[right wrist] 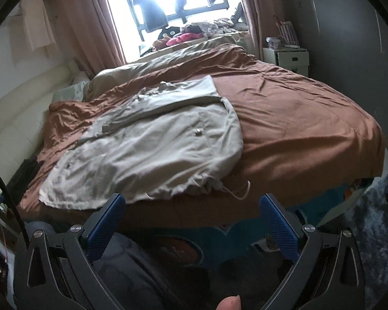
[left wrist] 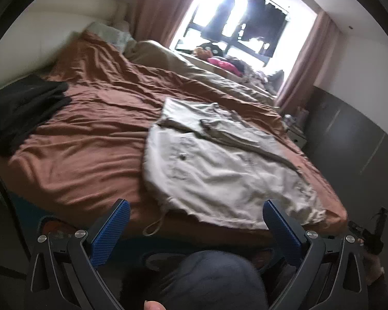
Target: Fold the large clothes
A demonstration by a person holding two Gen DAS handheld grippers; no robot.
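Note:
A light beige jacket (left wrist: 214, 160) lies spread on the brown bedsheet (left wrist: 90, 139), its hem and drawstring at the bed's near edge. In the right wrist view the jacket (right wrist: 152, 149) sits left of centre on the sheet (right wrist: 297, 129). My left gripper (left wrist: 196, 222) is open and empty, held off the bed just short of the jacket's hem. My right gripper (right wrist: 191, 217) is open and empty, held in front of the bed edge below the hem and drawstring (right wrist: 240, 191).
A dark garment (left wrist: 23, 108) lies on the bed's far left. A beige duvet (left wrist: 207, 77) and a pile of clothes (right wrist: 194, 32) sit by the bright window. A white nightstand (right wrist: 287, 56) stands at the far right. My knee (left wrist: 212, 279) is below the grippers.

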